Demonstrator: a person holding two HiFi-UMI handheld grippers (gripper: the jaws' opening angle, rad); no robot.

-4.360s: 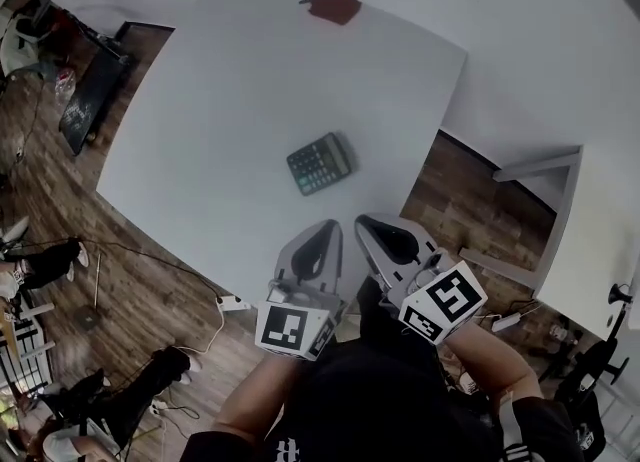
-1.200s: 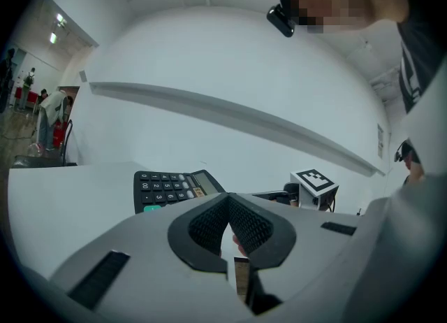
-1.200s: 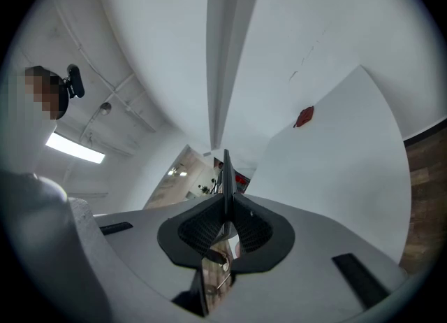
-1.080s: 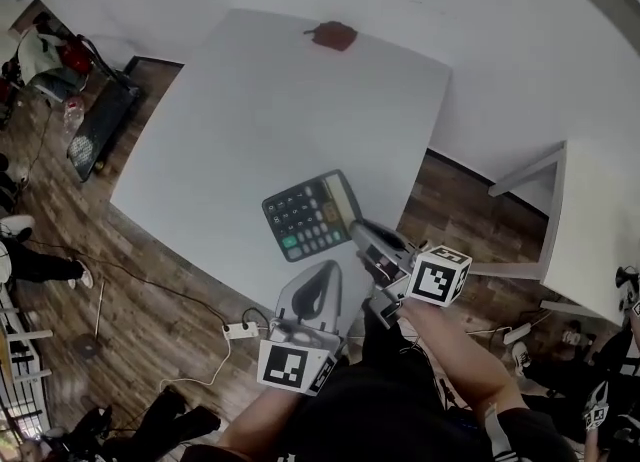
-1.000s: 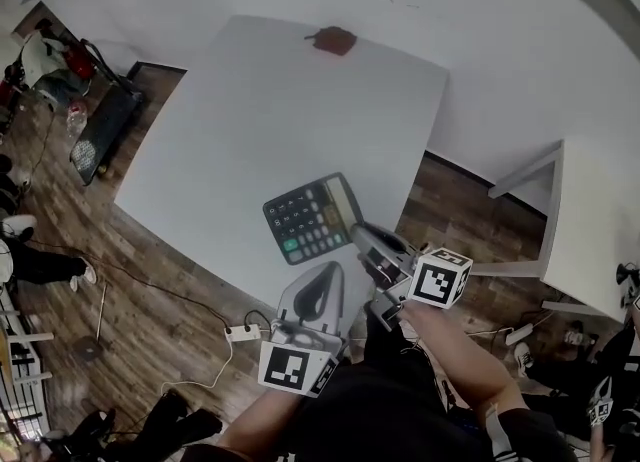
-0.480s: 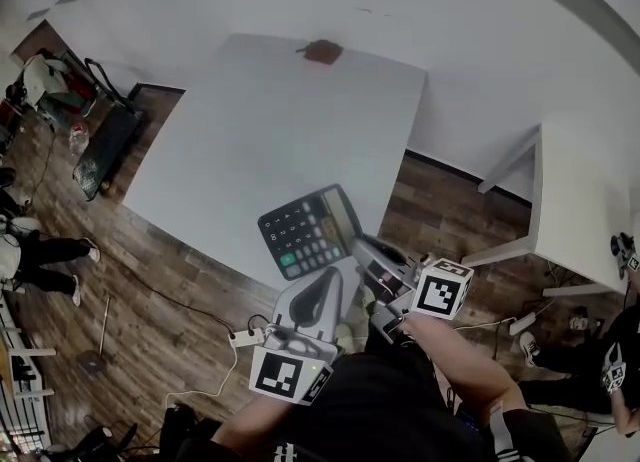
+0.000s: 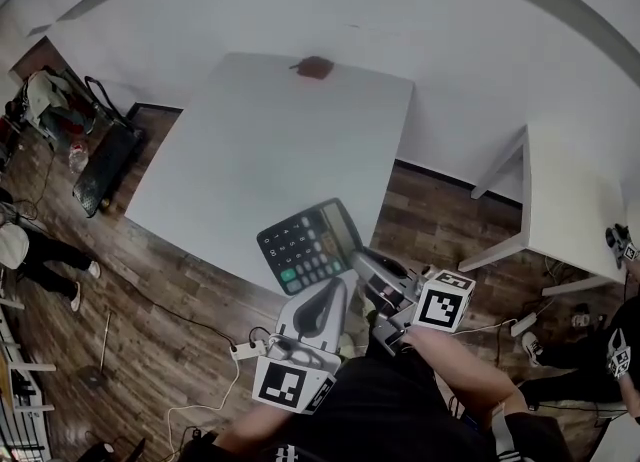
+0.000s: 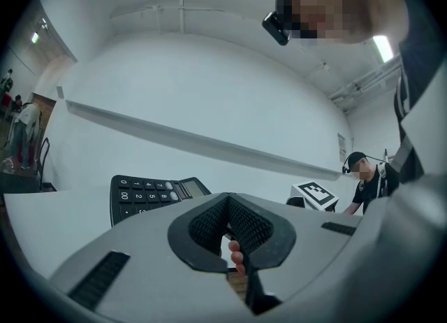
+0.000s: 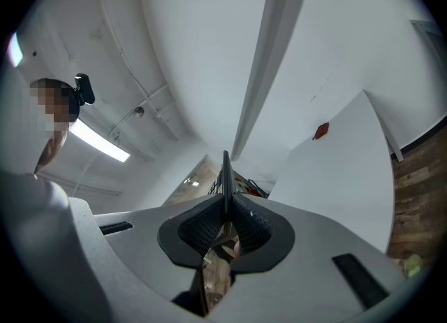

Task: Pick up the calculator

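The dark calculator (image 7: 305, 242) with rows of keys and a small display is held off the white table (image 7: 270, 130), over its near edge. My right gripper (image 7: 362, 262) is shut on the calculator's right edge. In the right gripper view the calculator (image 9: 225, 171) appears edge-on as a thin dark blade between the pads of that gripper (image 9: 225, 206). My left gripper (image 7: 333, 290) hangs just below the calculator, shut and empty. In the left gripper view the calculator (image 8: 150, 192) stands behind the closed left gripper (image 8: 228, 199).
A small red object (image 7: 316, 67) lies at the table's far edge, also in the right gripper view (image 9: 320, 131). A second white table (image 7: 575, 210) stands to the right. Below lie wooden floor, a power strip (image 7: 245, 348) and bags (image 7: 100, 150) at the left.
The calculator lay flat on the table 4.4 s ago; the right gripper has since shut on it and lifted it toward me. The left gripper stayed shut and low.
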